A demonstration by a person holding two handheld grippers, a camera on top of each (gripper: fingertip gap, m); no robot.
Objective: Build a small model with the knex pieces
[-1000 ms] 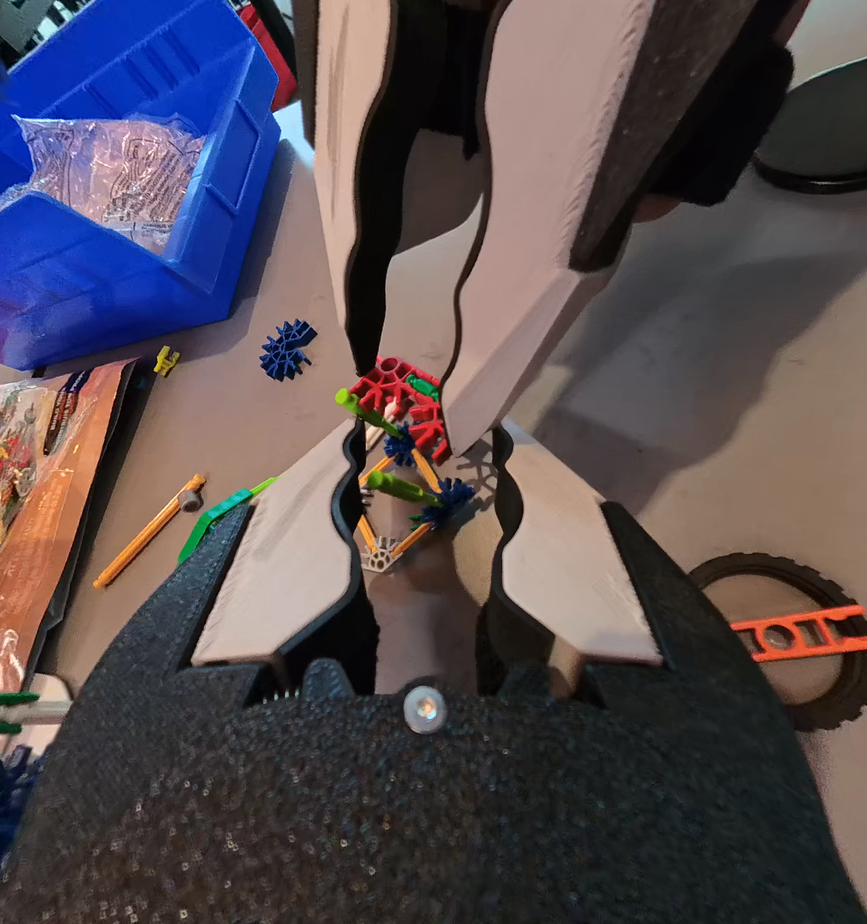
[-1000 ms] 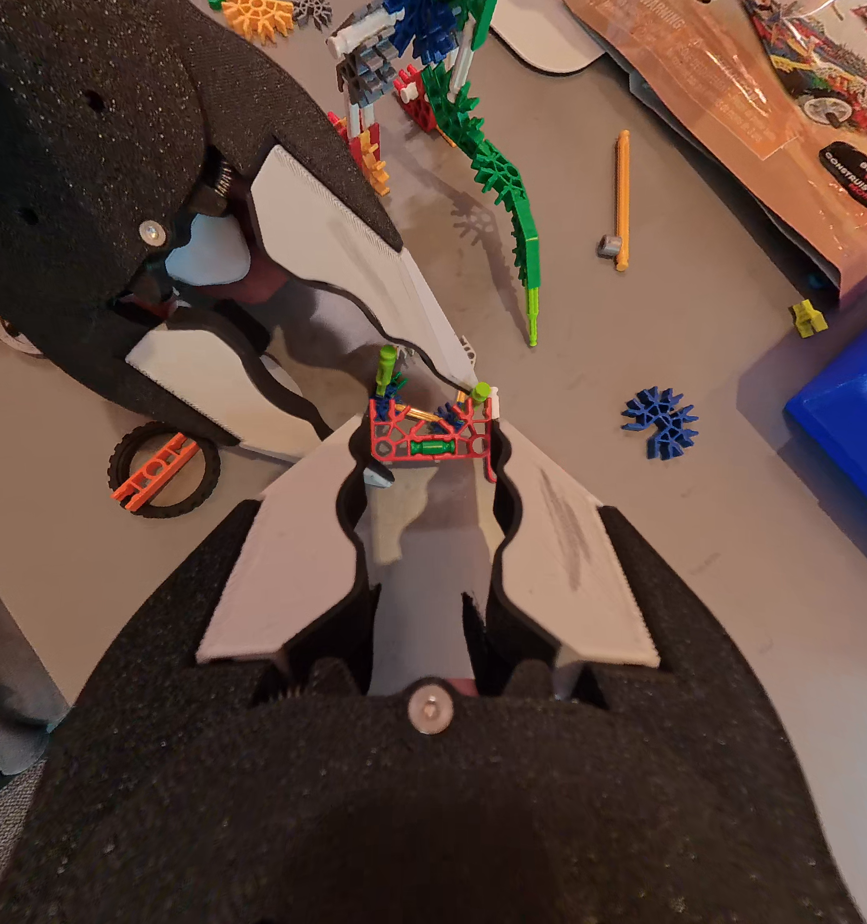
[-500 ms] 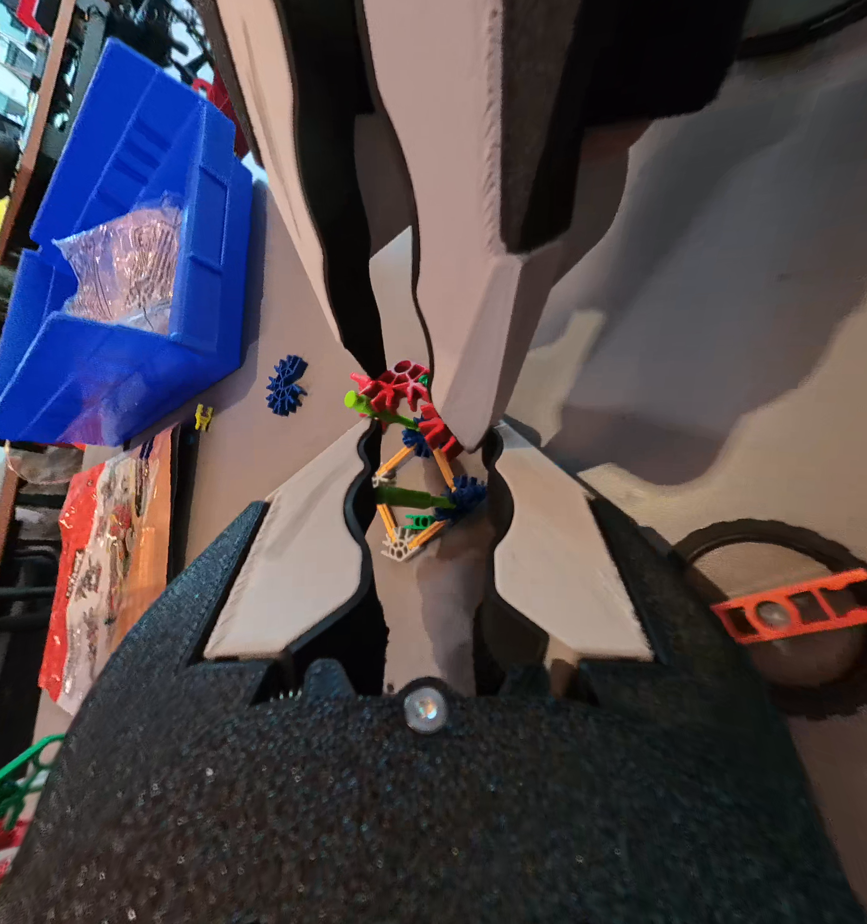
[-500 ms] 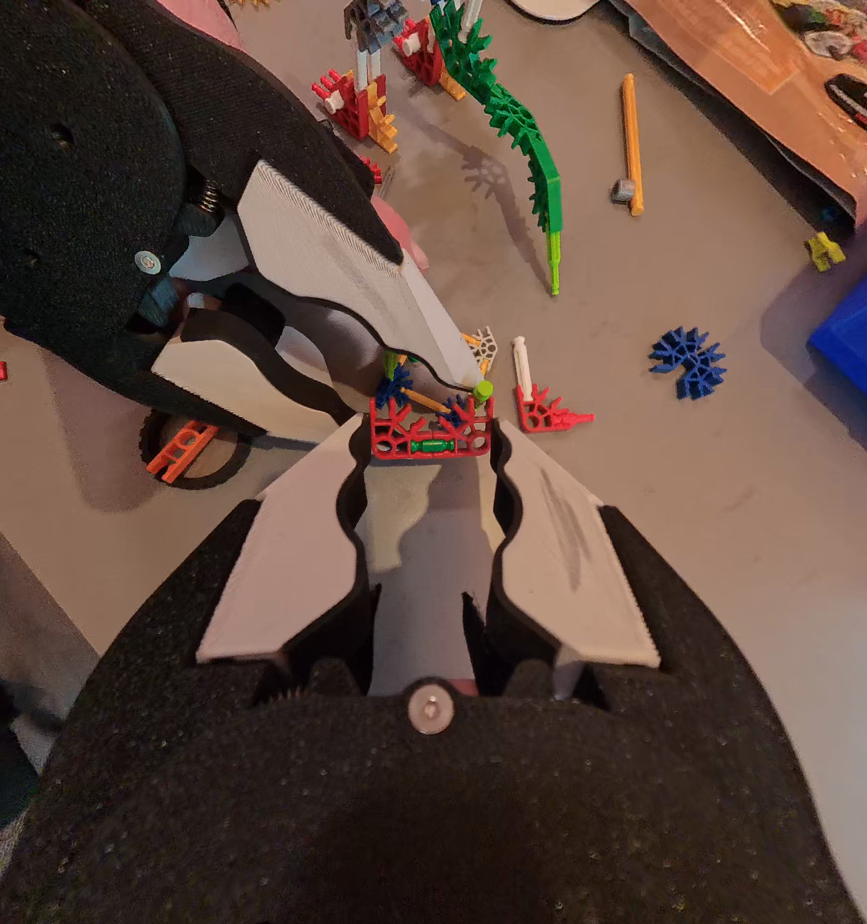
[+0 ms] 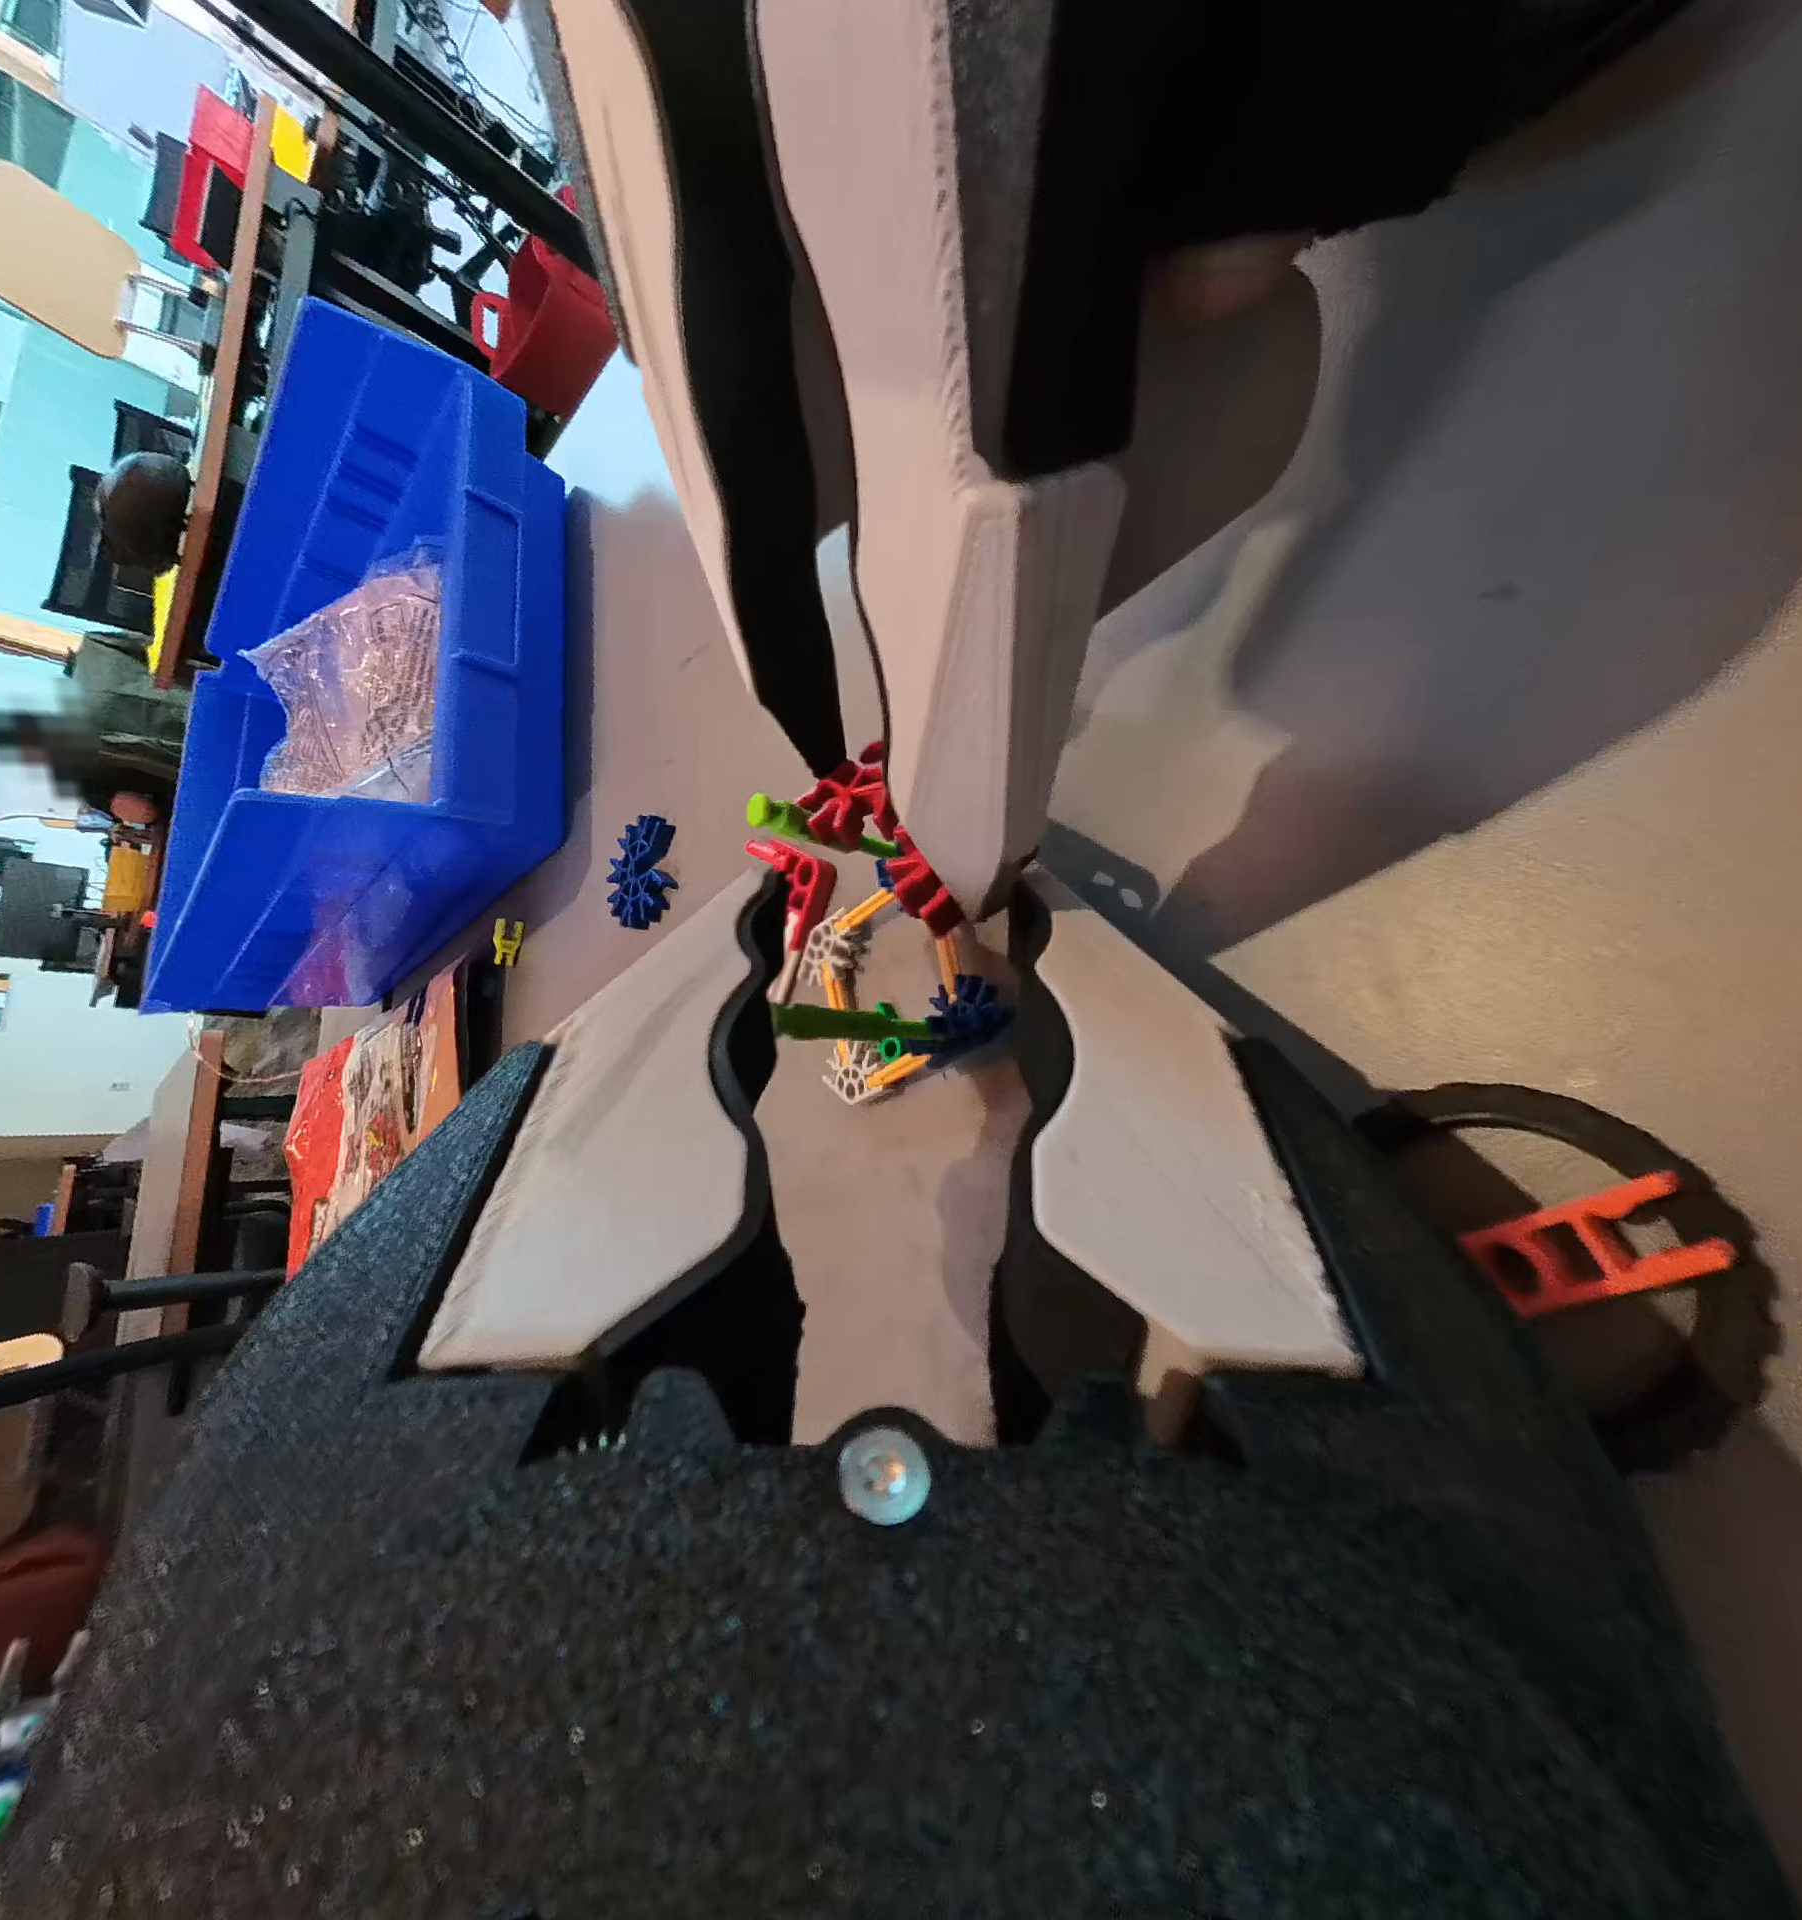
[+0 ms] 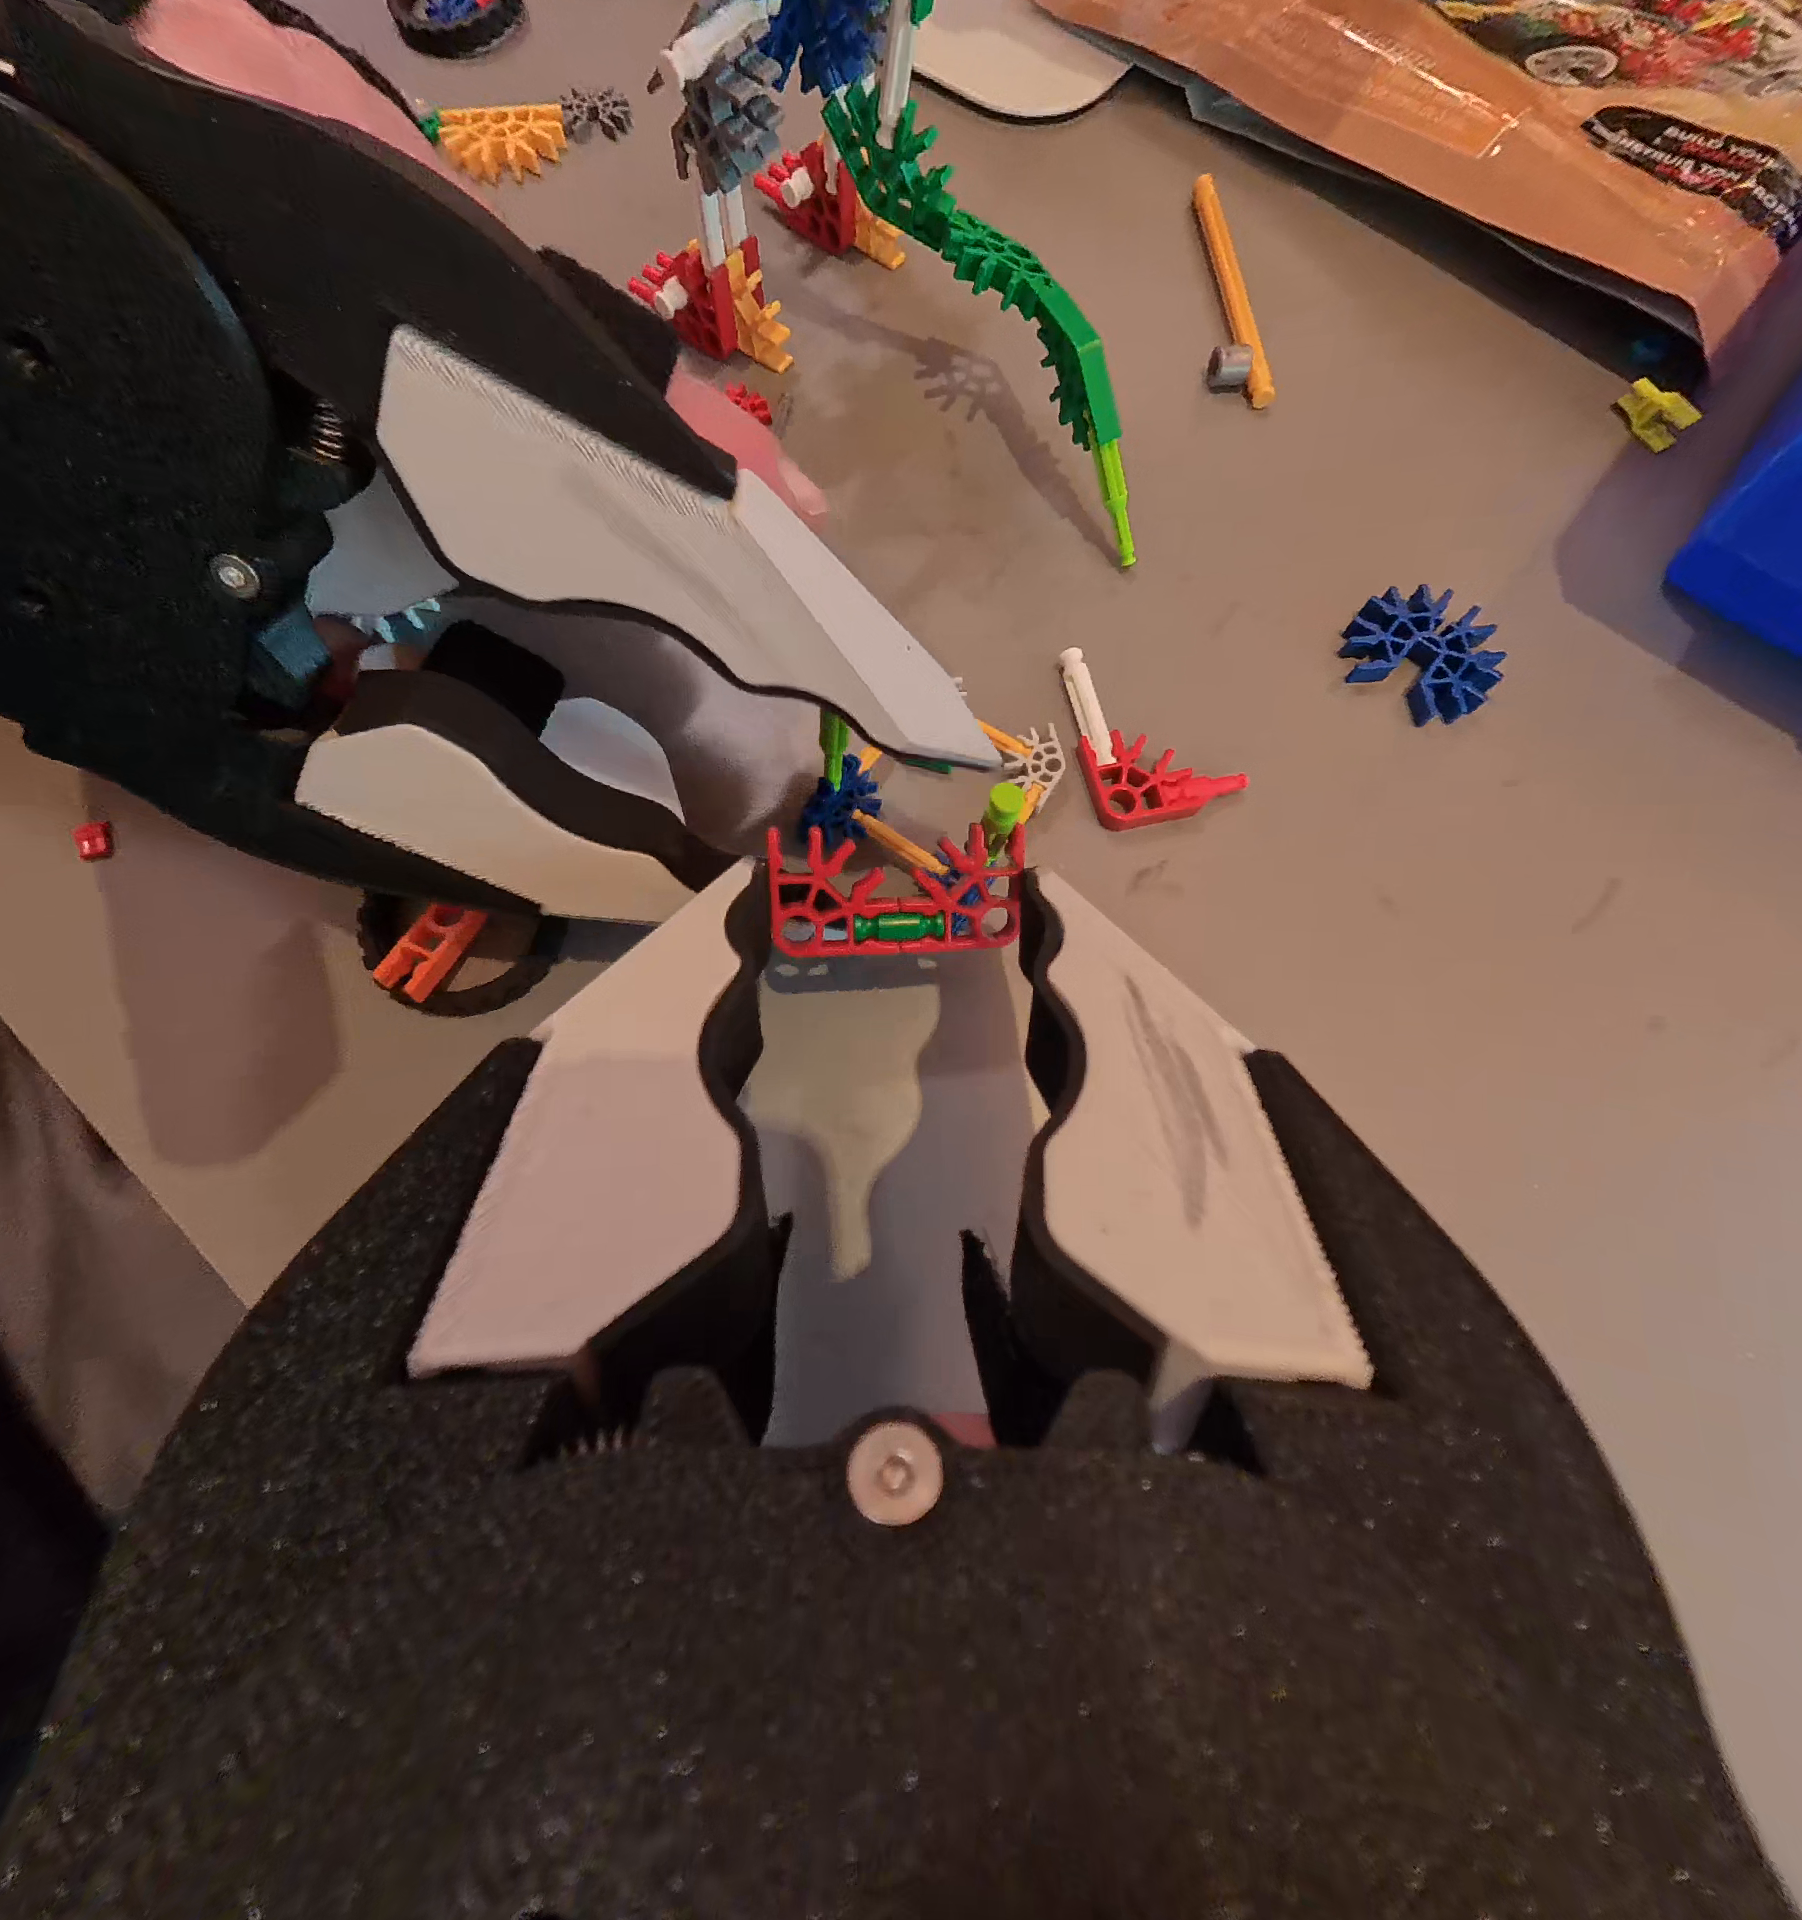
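Items, listed left to right as seen from the right wrist view, all on a grey table [image 6: 1499, 1039].

1. Small red block [image 6: 93, 840], loose, far left.
2. Left gripper [image 6: 855, 800], entering from the left. Its fingers stand apart around the far part of the small rod-and-connector assembly [image 6: 897, 883], the upper one lying over the grey connector; whether they press on it cannot be told. In its own view the left gripper [image 5: 892, 914] has the orange rods, green rod and blue connector of the assembly [image 5: 876, 997] between its tips with gaps on both sides.
3. Black tyre with orange insert [image 6: 429, 951], flat on the table, partly under the left gripper.
4. Right gripper [image 6: 895, 899], clamped on the assembly's red connector bar, one finger at each end. The bar's long axis runs across the jaws, left to right, and the rest of the assembly extends forward, away from this gripper toward the left one.
5. Tall multicolour model with green tail [image 6: 938, 229], standing well behind.
6. Red corner connector with white rod [image 6: 1136, 769], just right of the assembly, apart from it.
7. Orange rod with grey clip [image 6: 1231, 291].
8. Blue connector pair [image 6: 1422, 649].
9. Small yellow clip [image 6: 1655, 414].
10. Orange printed bag [image 6: 1499, 125], far right rear.
11. Blue bin [image 6: 1790, 540], right edge.
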